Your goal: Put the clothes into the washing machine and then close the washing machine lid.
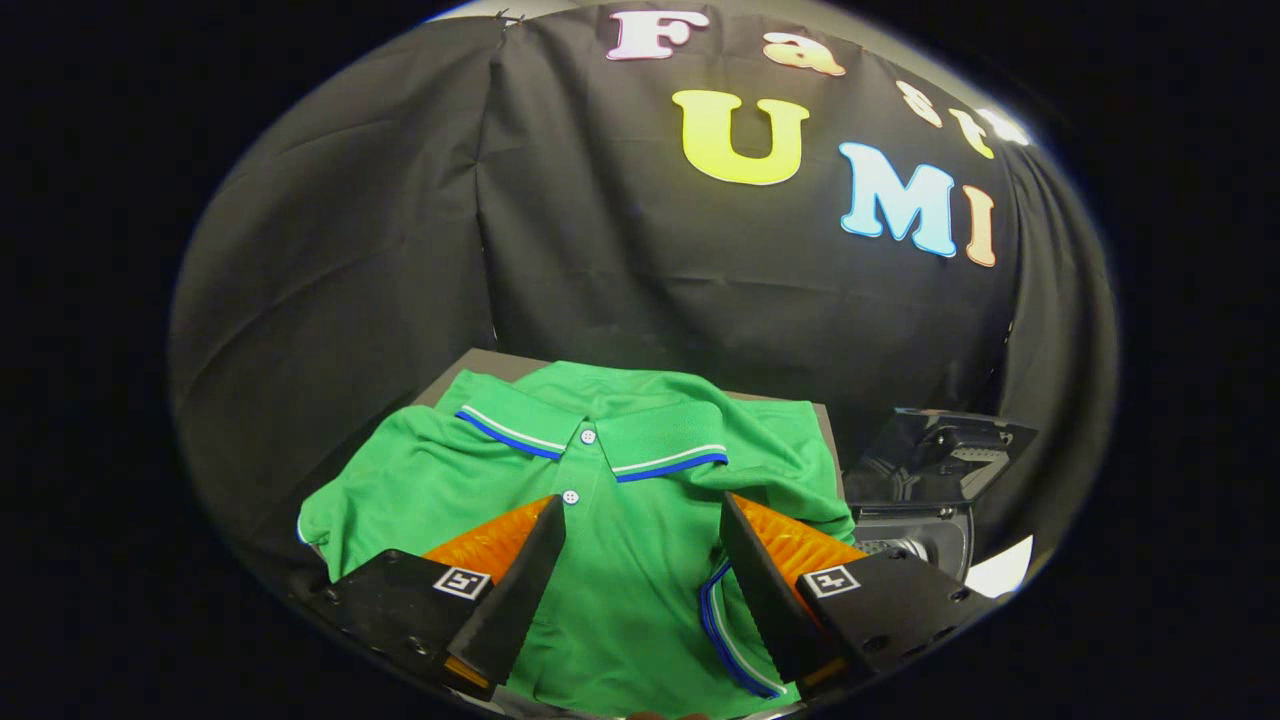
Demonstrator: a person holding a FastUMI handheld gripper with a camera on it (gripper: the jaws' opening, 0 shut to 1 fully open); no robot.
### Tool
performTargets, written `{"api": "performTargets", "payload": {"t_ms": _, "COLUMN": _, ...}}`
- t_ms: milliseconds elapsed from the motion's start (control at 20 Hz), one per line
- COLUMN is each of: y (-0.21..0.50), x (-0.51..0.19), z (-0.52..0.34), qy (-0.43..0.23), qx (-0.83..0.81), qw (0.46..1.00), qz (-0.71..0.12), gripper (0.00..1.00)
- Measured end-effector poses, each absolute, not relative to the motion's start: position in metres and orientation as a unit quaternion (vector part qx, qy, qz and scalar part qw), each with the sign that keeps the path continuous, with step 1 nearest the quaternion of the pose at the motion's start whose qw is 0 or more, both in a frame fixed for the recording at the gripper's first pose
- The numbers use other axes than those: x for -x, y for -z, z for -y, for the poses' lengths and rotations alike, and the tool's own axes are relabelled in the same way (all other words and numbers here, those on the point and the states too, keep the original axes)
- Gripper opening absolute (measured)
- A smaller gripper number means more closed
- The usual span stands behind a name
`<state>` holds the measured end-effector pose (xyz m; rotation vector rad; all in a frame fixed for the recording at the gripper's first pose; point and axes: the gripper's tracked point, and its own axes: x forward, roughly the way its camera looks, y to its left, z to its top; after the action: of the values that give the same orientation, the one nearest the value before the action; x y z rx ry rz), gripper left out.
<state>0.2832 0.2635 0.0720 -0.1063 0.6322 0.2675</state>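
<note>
Jaws spread over green shirt (620, 540), collar pointing away

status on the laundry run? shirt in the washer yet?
Not yet. Done: nothing visible. The green polo shirt lies spread on the grey table. In hand: the gripper is open, fingers spread over the shirt's front, not pressing it. Left: grab the shirt, drop it into the washing machine, whose lid stands open, then close it.

Green polo shirt (620, 500) (collar blue-trimmed) on table (480, 362), gripper (640, 545) open above it, washing machine (925, 480) beside
</note>
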Motion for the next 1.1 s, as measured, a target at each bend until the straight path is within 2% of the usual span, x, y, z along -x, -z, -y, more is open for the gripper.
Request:
{"api": "performTargets", "payload": {"t_ms": 550, "y": -0.046, "x": -0.269, "z": -0.295, "qy": -0.161, "qx": 0.035, "qw": 0.916, "qz": -0.365, "gripper": 0.98}}
{"api": "performTargets", "payload": {"t_ms": 1050, "y": -0.043, "x": -0.268, "z": -0.296, "qy": -0.170, "qx": 0.066, "qw": 0.914, "qz": -0.361, "gripper": 0.98}}
{"api": "performTargets", "payload": {"t_ms": 1100, "y": -0.043, "x": -0.268, "z": -0.296, "qy": -0.174, "qx": 0.070, "qw": 0.914, "qz": -0.359, "gripper": 0.95}}
